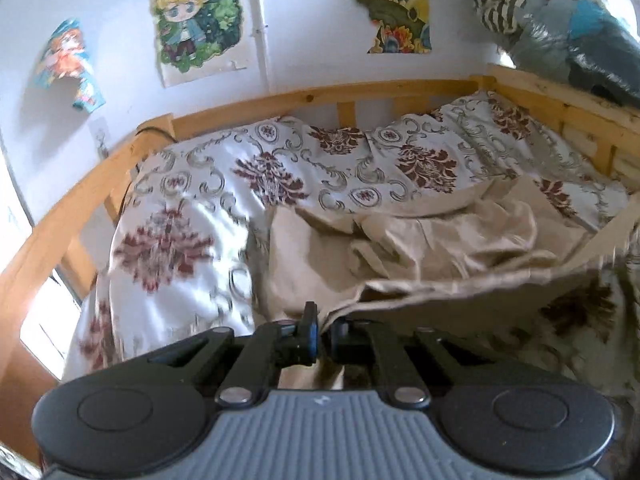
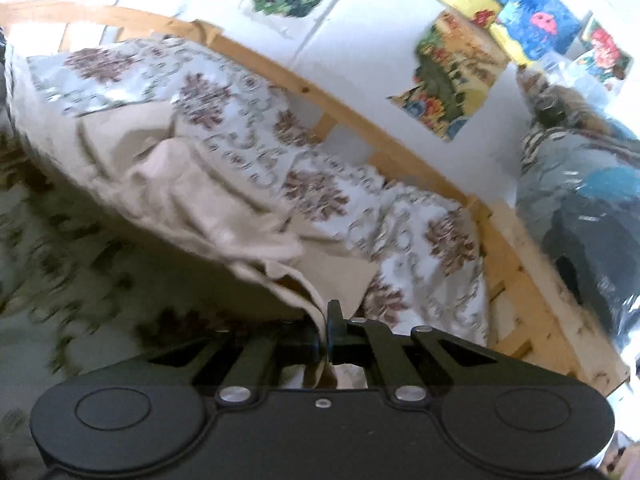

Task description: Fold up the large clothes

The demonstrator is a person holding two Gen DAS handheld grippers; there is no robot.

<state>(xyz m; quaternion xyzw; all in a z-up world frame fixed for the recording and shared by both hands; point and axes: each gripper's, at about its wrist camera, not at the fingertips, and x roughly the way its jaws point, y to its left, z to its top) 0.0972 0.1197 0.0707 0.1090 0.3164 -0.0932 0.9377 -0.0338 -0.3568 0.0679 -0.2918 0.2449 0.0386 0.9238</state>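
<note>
Left wrist view: the left gripper (image 1: 320, 330) has its two jaws clenched on the edge of one beige garment (image 1: 420, 248). The cloth rises from the jaws as a taut fold running off to the right, while the rest of it lies crumpled just ahead on one bed (image 1: 328, 98) with a pale wooden rail. One white bedspread (image 1: 208, 184) with dark red floral medallions covers the mattress ahead and to the left of the jaws. On the white wall beyond hang four cartoon posters (image 1: 196, 16), two of them cut off by the upper edge. One plastic-wrapped bundle (image 1: 560, 28) of clothing sits far ahead to the right, above the rail's corner.

Right wrist view: the right gripper (image 2: 324, 330) likewise has its two jaws pinched tight on the beige garment (image 2: 192, 192), a strip of fabric passing between them and hanging below. The raised cloth stretches ahead and to the left of the jaws, blurred. The bedspread (image 2: 420, 248) lies ahead and to the right, bounded by the wooden rail (image 2: 360, 108). Several posters (image 2: 452, 80) crowd the wall beyond; their exact number is unclear. The wrapped bundle (image 2: 580, 200) stands far right.
</note>
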